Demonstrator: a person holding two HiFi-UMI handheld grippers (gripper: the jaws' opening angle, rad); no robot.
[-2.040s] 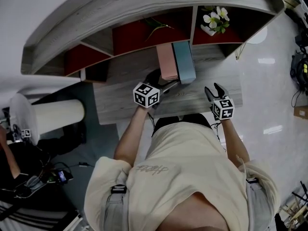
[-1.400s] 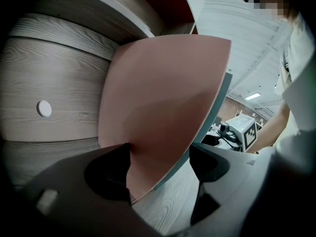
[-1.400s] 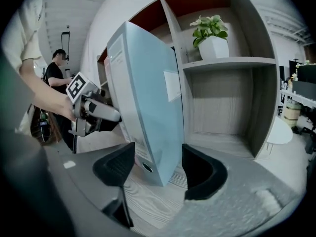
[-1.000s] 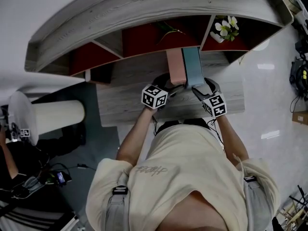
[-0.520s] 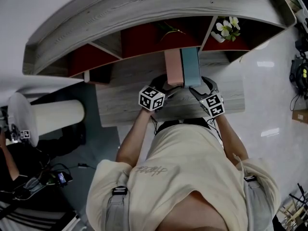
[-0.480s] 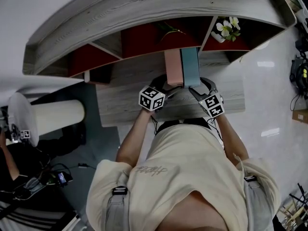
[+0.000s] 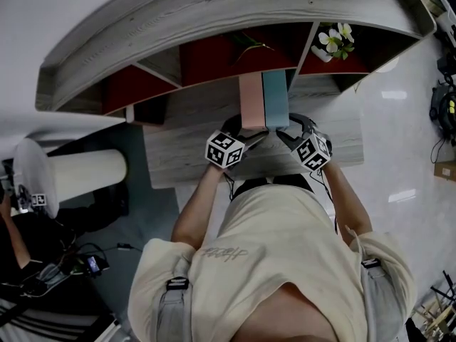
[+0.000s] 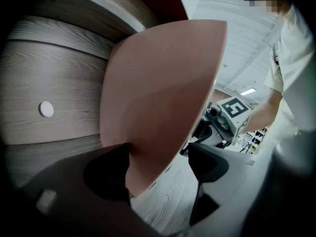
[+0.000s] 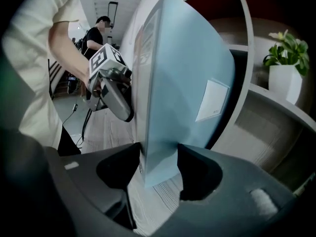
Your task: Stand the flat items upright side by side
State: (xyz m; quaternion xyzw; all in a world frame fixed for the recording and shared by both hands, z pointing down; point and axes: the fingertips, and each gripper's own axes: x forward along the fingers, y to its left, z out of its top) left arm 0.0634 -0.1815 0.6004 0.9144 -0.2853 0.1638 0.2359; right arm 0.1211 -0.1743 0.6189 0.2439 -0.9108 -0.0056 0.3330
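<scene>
A pink book (image 7: pixel 251 98) and a light blue book (image 7: pixel 275 98) stand upright, touching side by side, at the back of the wooden desk (image 7: pixel 185 155). My left gripper (image 7: pixel 249 131) is open around the pink book's (image 8: pixel 163 83) lower corner. Its left finger (image 8: pixel 106 174) rests against the cover, and the right finger stands just off the book's edge. My right gripper (image 7: pixel 288 131) has just been closing its jaws. In the right gripper view both pads press on the blue book's (image 9: pixel 182 83) near bottom corner, so the right gripper (image 9: pixel 158 169) is shut on it.
A curved shelf unit (image 7: pixel 214 20) with red-backed compartments rises right behind the books. A potted plant (image 7: pixel 331 41) sits in the compartment to the right. The desk's front edge is just below the grippers. A white cylinder (image 7: pixel 78 173) lies on the floor at the left.
The right gripper came in from the right, rolled and closed on the blue book. The blue book, which leaned two seconds ago, now stands straight against the pink one. The left gripper barely moved.
</scene>
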